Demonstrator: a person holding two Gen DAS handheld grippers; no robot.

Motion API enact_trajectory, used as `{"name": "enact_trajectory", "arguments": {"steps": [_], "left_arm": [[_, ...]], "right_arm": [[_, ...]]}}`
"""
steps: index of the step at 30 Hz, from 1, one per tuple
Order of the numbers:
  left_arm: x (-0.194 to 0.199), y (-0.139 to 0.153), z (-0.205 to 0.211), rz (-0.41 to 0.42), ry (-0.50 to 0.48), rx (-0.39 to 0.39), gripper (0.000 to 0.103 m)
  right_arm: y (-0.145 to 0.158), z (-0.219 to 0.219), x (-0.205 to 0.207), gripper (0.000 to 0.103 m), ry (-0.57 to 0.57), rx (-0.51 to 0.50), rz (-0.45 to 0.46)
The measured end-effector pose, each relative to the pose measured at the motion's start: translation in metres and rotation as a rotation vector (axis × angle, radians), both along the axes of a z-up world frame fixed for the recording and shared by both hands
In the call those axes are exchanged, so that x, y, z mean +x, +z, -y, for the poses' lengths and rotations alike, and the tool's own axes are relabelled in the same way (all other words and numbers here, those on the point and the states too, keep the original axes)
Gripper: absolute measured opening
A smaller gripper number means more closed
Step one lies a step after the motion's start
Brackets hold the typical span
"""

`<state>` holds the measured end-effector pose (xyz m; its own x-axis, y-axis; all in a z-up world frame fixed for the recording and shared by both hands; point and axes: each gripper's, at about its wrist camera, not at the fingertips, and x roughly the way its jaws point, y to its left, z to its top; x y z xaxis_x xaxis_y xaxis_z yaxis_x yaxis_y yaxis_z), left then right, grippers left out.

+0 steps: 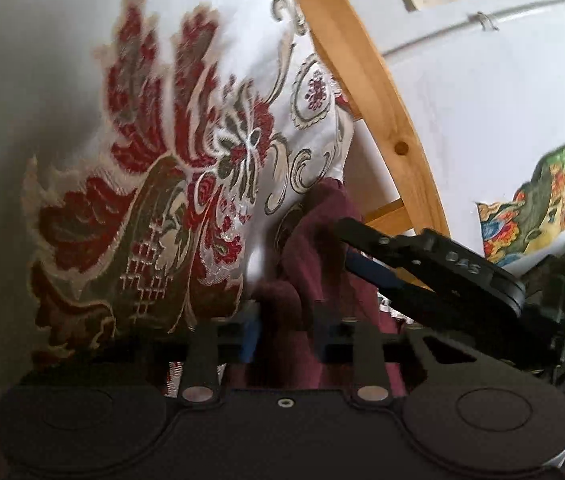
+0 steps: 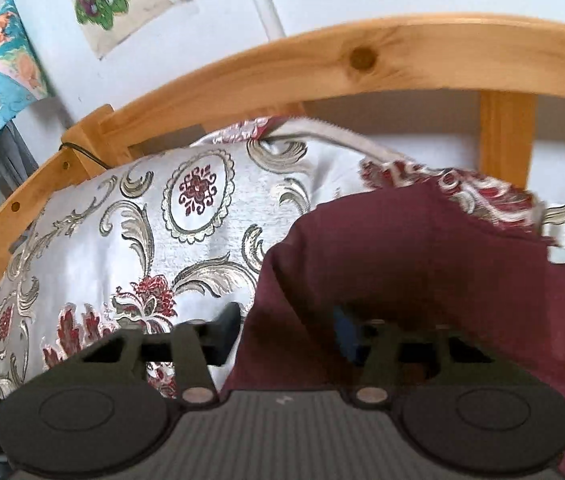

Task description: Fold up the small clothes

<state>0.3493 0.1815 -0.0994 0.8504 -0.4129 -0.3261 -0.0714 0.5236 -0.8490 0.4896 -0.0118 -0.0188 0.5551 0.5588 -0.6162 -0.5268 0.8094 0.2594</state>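
Both claws pinch the maroon garment (image 2: pixel 422 248) above the patterned bedspread (image 2: pixel 130 220): the left claw (image 1: pixel 286 320) and the right claw (image 2: pixel 286 332). The fold seems mid-carry. Next, I judge, the held edge should go down flat near the bed's wooden rail (image 2: pixel 322 68).

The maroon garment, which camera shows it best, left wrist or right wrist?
The right wrist view: the maroon garment fills the lower right as a broad sheet over the patterned bedspread. The left wrist view shows only a bunched strip of it between the left gripper fingers, partly hidden by the right gripper.
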Motion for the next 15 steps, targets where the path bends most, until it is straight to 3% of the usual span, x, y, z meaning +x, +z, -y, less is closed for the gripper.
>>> {"name": "enact_trajectory", "arguments": {"steps": [1,4,10,15], "left_arm": [[0.002,-0.002,-0.001,-0.001,-0.008,-0.019,0.004],[-0.005,0.004,-0.001,0.021,0.046,0.022,0.003],[-0.038,0.029,0.002,0.062,0.285,0.145,0.002],[-0.038,0.022,-0.006,-0.013,0.33,0.147,0.003]], "right_arm": [[-0.001,-0.003,0.002,0.005,0.013,-0.012,-0.007],[0.001,-0.009,-0.004,0.004,0.037,-0.042,0.043],[0.024,-0.027,-0.005,0.003,0.047,0.023,0.163],[0.019,-0.052,0.005,0.004,0.046,-0.009,0.15]]}}
